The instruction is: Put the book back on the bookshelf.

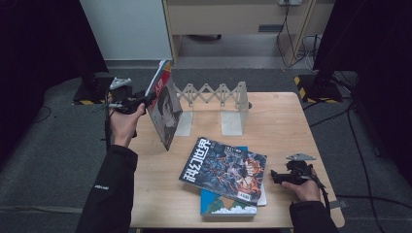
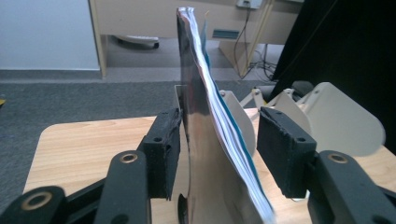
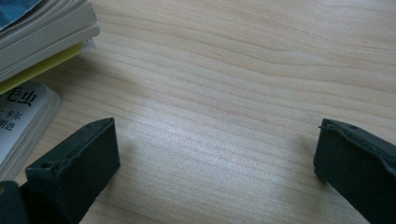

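A thin magazine (image 1: 166, 114) stands on edge at the table's left, tilted, its foot on the wood. My left gripper (image 1: 145, 101) reaches it from the left at mid height. In the left gripper view the magazine (image 2: 198, 116) runs between the jaws. The left pad (image 2: 163, 149) lies against its glossy cover, while the right pad (image 2: 280, 149) stands clear of the page edges, so this gripper (image 2: 217, 140) is open. My right gripper (image 1: 273, 175) rests open on the table's right side, beside a flat stack topped by a dark illustrated magazine (image 1: 226, 170). Bare wood lies between its jaws (image 3: 215, 149).
A beige expanding book rack (image 1: 214, 93) with upright end plates (image 1: 232, 116) stands at the table's back middle, just right of the tilted magazine. A blue book (image 1: 223, 204) lies under the stack near the front edge. Book edges (image 3: 42, 37) show left of the right gripper.
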